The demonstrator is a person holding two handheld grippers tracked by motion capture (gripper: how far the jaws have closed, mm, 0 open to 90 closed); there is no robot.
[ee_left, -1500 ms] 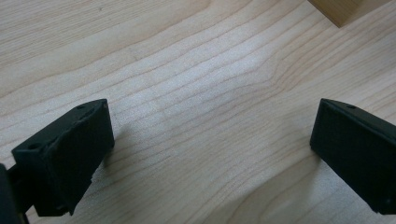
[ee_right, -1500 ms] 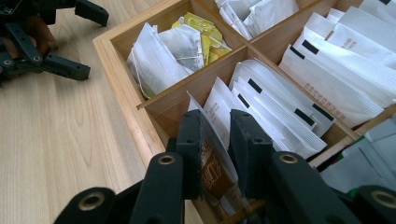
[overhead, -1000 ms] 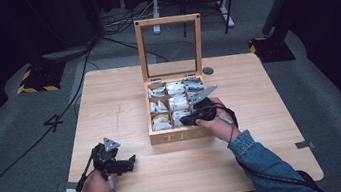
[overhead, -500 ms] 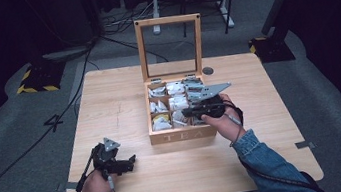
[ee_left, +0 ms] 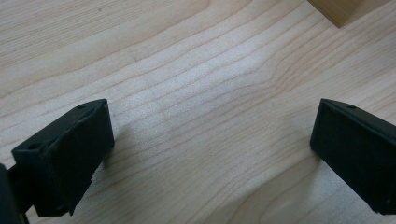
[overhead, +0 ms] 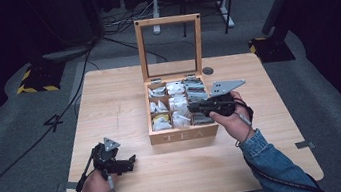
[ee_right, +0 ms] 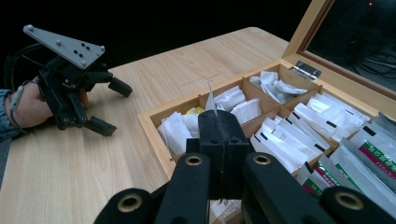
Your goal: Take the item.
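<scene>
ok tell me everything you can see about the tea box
The tea box is light wood with TEA on its front wall. Its lid, a wooden frame around a clear pane, stands open and upright on metal hinges at the back. Wooden dividers split the inside into compartments packed with tea bags, mostly white, some with green labels. It sits on the wooden table. The right gripper hovers over its right side.

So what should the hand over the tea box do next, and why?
Probably lift straight up. The right gripper has its black jaws shut on a thin white tea packet, just above the open wooden tea box full of sachets. Rising should clear the dividers before carrying it to the light wooden table.
</scene>
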